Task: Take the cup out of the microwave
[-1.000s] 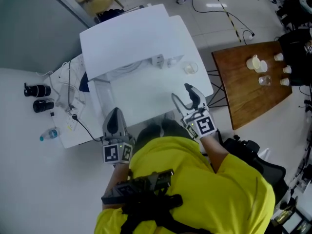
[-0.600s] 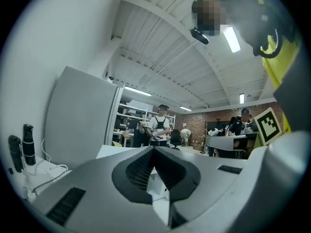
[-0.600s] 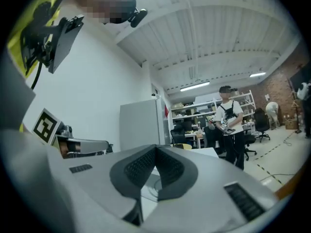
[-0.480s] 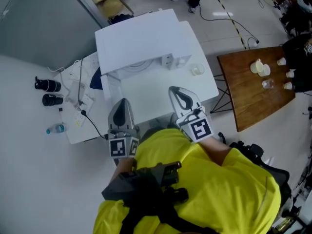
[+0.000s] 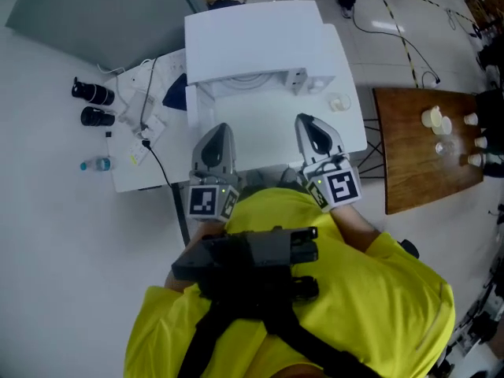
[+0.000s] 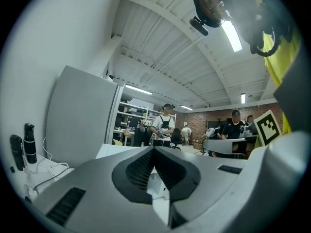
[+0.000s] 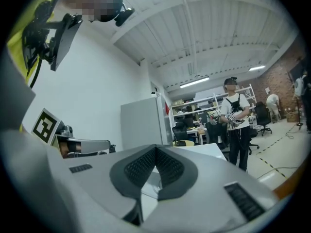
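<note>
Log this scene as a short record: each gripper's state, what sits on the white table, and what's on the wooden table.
Left gripper: jaws shut, nothing between them
Right gripper: jaws shut, nothing between them
White table: white box at the far side; clear cup near the right edge
Wooden table: several small cups, to the right of the white table
Cup in a gripper: no

Yellow shirt (image 5: 378,305), blk chest rig (image 5: 252,262)
</note>
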Available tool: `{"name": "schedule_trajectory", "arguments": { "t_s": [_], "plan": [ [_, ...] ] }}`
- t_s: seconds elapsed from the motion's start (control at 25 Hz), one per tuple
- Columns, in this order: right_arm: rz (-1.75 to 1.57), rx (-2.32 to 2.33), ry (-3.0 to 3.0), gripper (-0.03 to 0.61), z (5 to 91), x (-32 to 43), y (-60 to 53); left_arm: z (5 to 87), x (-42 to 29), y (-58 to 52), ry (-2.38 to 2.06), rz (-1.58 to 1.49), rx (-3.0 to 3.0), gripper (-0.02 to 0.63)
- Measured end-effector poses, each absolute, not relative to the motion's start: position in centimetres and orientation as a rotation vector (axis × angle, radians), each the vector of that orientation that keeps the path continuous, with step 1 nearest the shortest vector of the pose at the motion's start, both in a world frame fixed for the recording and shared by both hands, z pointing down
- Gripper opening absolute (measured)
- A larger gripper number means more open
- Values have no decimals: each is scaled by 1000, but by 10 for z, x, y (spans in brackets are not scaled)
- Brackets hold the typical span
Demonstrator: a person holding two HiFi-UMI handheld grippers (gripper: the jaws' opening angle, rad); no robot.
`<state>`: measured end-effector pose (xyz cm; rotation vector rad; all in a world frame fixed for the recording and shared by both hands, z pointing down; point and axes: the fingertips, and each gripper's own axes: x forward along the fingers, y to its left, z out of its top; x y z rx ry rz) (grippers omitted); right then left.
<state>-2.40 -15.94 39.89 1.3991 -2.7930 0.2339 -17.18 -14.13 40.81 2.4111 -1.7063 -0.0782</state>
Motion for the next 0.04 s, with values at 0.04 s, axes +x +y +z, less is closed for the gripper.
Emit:
{"name": "schedule_trajectory", "arguments": {
  "t_s": [0.04],
  "plan": [
    [242, 1415, -2774, 5, 400, -19, -155, 409, -168, -141, -1691, -82, 2411, 5]
  ]
}}
